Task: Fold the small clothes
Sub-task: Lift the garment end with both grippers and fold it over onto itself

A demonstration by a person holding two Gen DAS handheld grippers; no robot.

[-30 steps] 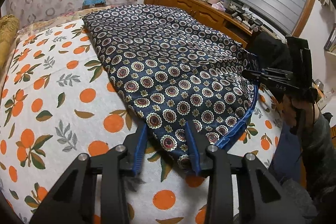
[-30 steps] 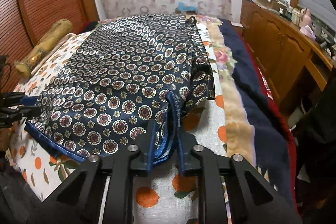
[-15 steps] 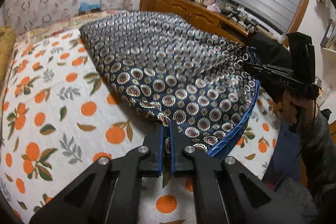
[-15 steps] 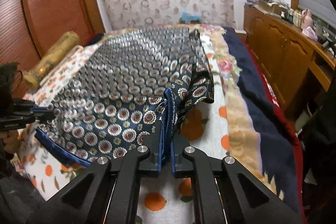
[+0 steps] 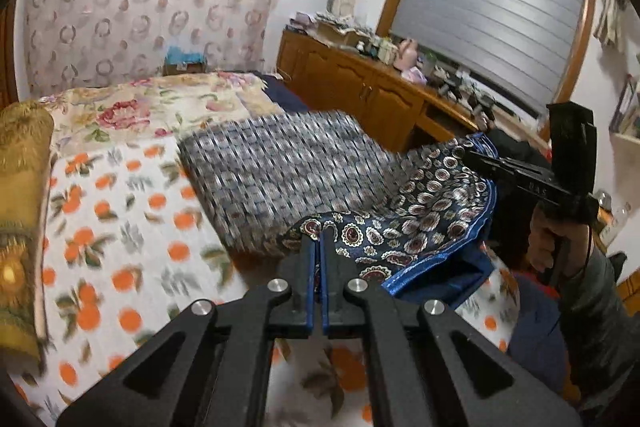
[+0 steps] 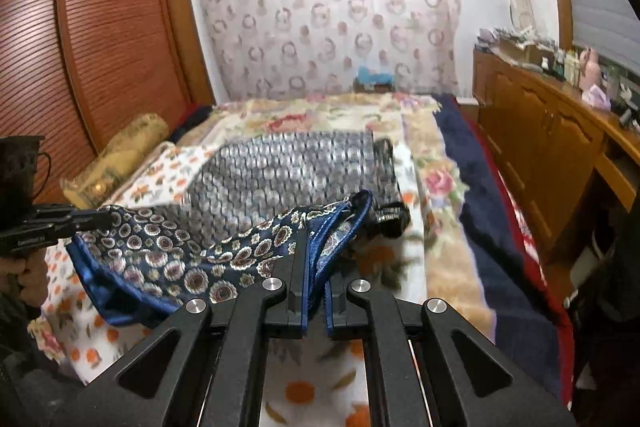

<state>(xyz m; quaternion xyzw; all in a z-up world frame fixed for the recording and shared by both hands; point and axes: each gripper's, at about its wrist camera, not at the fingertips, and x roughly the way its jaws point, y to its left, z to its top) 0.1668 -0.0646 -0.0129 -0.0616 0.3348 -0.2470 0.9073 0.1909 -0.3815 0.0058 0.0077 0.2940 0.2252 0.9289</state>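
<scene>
You have the left gripper [image 5: 319, 239] clenched on the near left corner of the patterned navy garment [image 5: 424, 223], so that corner hangs clear of the orange-print sheet [image 5: 120, 227] while the far half of the garment lies flat on it. That split is what a fold needs: one edge free, one anchored. To the right, your right gripper [image 6: 316, 247] is clamped on the blue-piped hem at the garment's near right corner. Holding both corners level keeps the raised edge taut, likely ready to carry over the resting half.
</scene>
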